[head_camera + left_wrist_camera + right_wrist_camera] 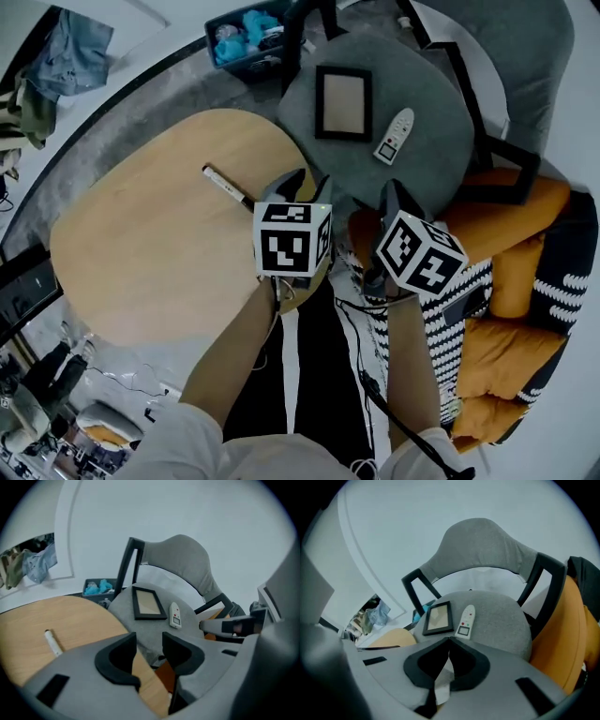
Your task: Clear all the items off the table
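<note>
While I look down through the head view: one white pen [227, 187] lies alone on the wooden table [141, 253].
Pen's long line: it runs from up-left to down-right, and its down-right end is the end closest to my left gripper [307, 185].
Nearer gripper: the left one hangs over the table's right edge, near that end. The right gripper [392, 187] is further right, off the table, over the striped cushion [459, 328].
Off the table: a picture frame [343, 103] and a remote [395, 136] lie on the grey chair [441, 94].
Left gripper view, jaws: they stand apart with nothing between them. I see only the table edge and the chair through the gap.
Left gripper view, pen: it lies well to the left of the jaws, not in line with them. I think I must swing left and turn the jaws across its long line.
Right gripper view, jaws: the tips are together. A pale scrap shows under them, and I cannot tell if it is held.
Right gripper view, pen: not in sight, since this gripper faces the chair.
</note>
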`<state>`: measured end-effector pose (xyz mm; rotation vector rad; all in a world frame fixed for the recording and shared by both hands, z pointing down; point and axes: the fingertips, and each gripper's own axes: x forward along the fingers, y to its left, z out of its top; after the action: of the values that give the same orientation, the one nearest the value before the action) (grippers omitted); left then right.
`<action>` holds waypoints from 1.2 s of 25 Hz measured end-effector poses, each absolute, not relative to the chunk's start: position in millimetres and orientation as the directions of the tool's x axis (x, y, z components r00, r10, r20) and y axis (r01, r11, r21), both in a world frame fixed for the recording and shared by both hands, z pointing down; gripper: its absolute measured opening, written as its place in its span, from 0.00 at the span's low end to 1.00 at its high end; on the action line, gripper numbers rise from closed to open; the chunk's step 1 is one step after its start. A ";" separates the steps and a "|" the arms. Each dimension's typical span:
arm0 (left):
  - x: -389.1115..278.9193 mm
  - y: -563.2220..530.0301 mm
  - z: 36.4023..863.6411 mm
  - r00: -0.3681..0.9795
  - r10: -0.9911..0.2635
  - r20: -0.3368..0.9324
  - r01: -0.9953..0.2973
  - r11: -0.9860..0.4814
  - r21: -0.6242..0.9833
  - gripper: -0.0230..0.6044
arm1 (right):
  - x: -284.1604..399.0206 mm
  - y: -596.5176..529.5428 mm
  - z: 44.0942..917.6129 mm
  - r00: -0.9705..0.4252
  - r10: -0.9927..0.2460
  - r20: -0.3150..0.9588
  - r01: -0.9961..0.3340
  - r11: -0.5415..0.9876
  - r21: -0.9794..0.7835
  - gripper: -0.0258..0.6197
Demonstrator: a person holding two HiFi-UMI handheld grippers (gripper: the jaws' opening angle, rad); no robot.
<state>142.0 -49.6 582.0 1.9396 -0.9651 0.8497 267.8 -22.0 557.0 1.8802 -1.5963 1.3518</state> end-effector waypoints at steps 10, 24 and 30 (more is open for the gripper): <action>-37.5 18.3 565.6 0.336 -0.397 0.854 -0.940 -0.196 0.278 0.07 | 109.2 11.5 544.5 -0.184 -0.557 0.810 -0.929 -0.170 -0.328 0.08; -98.4 28.2 560.1 0.313 -0.437 0.843 -0.949 -0.116 0.292 0.05 | 54.0 27.4 544.8 -0.167 -0.529 0.832 -0.946 -0.151 -0.286 0.08; -72.5 14.5 571.5 0.450 -0.371 0.813 -0.871 -0.385 0.306 0.10 | 63.6 29.2 550.3 -0.175 -0.524 0.834 -0.942 -0.158 -0.297 0.08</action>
<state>-72.5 14.5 571.5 1.9517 -1.0399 0.8471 63.6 29.2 550.3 1.6602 -1.6801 1.2842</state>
